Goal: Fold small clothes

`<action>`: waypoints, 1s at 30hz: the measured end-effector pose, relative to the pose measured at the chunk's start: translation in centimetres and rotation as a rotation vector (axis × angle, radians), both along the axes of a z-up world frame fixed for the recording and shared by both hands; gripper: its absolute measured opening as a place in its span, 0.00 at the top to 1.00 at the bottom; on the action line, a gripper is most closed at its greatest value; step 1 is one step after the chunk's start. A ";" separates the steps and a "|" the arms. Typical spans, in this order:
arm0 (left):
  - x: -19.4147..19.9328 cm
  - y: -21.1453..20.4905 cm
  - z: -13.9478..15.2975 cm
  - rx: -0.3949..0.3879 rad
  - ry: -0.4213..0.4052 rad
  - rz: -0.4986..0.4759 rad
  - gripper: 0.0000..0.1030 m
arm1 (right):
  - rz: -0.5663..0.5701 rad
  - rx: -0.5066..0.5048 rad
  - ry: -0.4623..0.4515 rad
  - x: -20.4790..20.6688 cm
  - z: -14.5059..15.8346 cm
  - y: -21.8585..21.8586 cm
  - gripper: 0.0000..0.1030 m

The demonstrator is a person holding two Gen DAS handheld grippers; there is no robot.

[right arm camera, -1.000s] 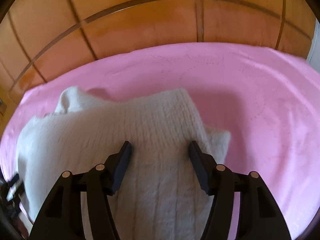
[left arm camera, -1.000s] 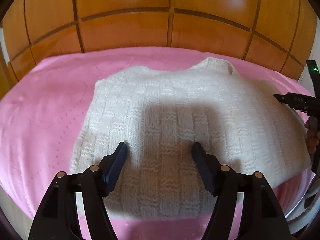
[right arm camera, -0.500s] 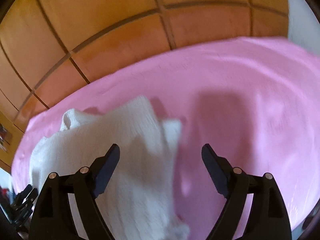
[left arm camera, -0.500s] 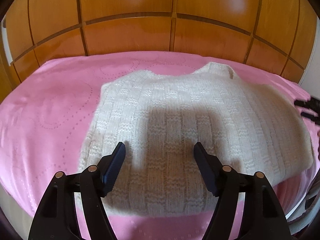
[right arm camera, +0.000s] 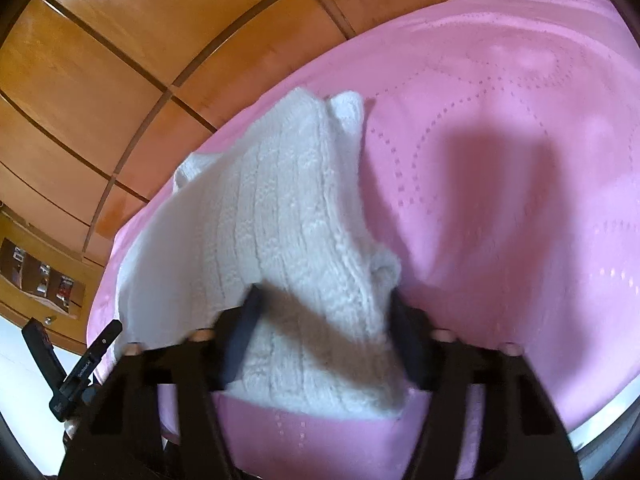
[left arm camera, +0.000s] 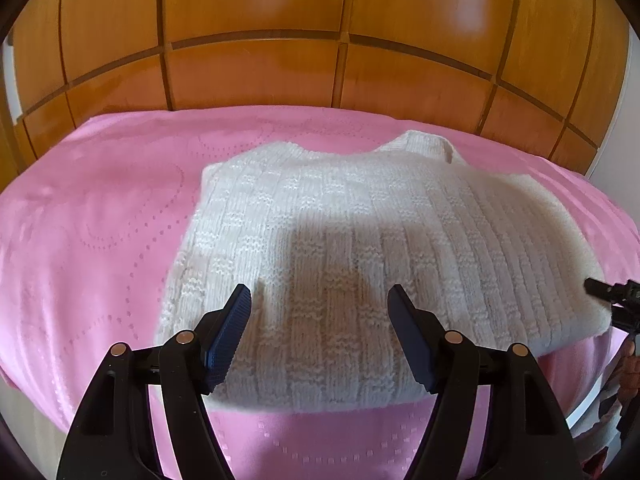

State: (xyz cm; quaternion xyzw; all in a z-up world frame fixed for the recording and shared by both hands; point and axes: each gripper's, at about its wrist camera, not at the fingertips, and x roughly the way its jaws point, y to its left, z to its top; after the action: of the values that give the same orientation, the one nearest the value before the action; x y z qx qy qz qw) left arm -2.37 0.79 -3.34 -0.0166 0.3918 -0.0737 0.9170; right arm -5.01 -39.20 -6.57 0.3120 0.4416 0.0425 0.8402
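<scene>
A white knit sweater [left arm camera: 360, 220] lies folded on the pink bedspread [left arm camera: 100, 220], collar toward the far side. My left gripper [left arm camera: 320, 308] hovers open above its near hem, and no fabric sits between the pads. In the right wrist view the sweater's [right arm camera: 288, 208] near right edge is bunched between the fingers of my right gripper [right arm camera: 324, 316]. Its jaws are closing, and the knit fills the gap and touches both pads. The right gripper's tip [left arm camera: 612, 292] shows at the sweater's right edge in the left wrist view. My left gripper [right arm camera: 88, 364] appears at the lower left of the right wrist view.
A wooden panelled wardrobe [left arm camera: 256, 72] rises right behind the bed. Bare pink bedspread [right arm camera: 500, 200] stretches to the right of the sweater and also to its left. The bed's near edge drops off just below the grippers. A small shelf unit [right arm camera: 40, 276] stands at the far left.
The right gripper slid right off the sweater's top, spread wide, then rolled and narrowed around the sweater's right edge. The left gripper has stayed put, still open.
</scene>
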 end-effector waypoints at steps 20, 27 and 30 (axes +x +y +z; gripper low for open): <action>1.2 2.7 -0.7 -0.109 0.063 -0.010 0.32 | 0.010 -0.148 0.067 1.3 1.5 1.1 0.68; 0.3 2.9 0.7 -0.110 -0.011 -0.073 0.30 | -0.102 -0.112 0.040 -1.1 1.3 -1.4 0.42; -0.1 1.4 1.6 -0.079 -0.053 -0.138 0.30 | -0.104 -0.221 -0.025 -1.3 3.7 -0.7 0.46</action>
State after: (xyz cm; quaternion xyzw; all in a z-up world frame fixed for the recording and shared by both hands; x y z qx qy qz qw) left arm -2.45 2.16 -1.73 -0.0237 0.3641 -0.1525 0.9185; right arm -6.28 -39.91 -2.88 0.2395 0.4162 -0.0460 0.8760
